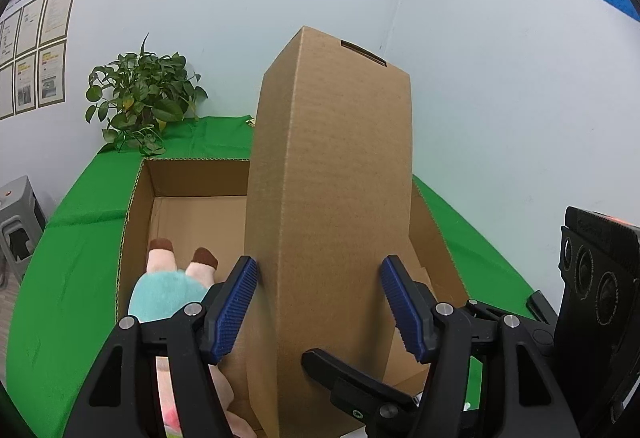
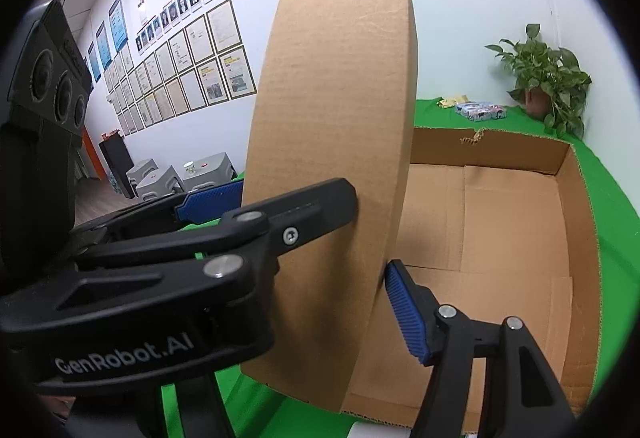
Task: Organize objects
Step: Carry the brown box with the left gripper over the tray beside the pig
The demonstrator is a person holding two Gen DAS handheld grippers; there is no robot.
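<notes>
Tall box held over the big open box

Box bottom is cut off from view. The tall box (image 1: 332, 198) stands upright, long side up and down, over the big open box (image 1: 136, 222). The left gripper (image 1: 318, 272) and the right gripper (image 2: 372, 234) both squeeze its sides. A plush toy (image 1: 168, 288) lies half hidden inside the big open box.

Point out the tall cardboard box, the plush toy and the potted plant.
tall cardboard box (image 1: 332, 198), left wrist view, front face.
plush toy (image 1: 168, 288), left wrist view, teal body.
potted plant (image 2: 548, 78), right wrist view, leaves.
</notes>
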